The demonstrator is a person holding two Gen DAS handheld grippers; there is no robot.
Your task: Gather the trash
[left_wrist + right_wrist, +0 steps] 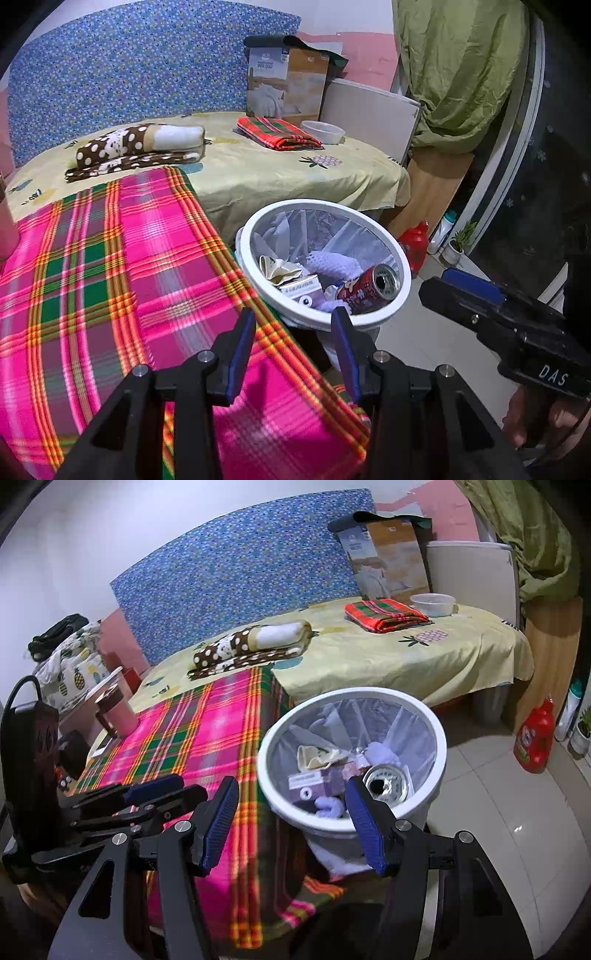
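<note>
Over the pink plaid cloth, the left gripper and right gripper hang spread and empty beside the white bin, where a red can lies among wrappers; folded blankets sit beyond.

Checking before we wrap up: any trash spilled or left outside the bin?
Nothing stands out. The red can, crumpled paper and carton lie inside the white bin; both grippers are open and empty.
</note>
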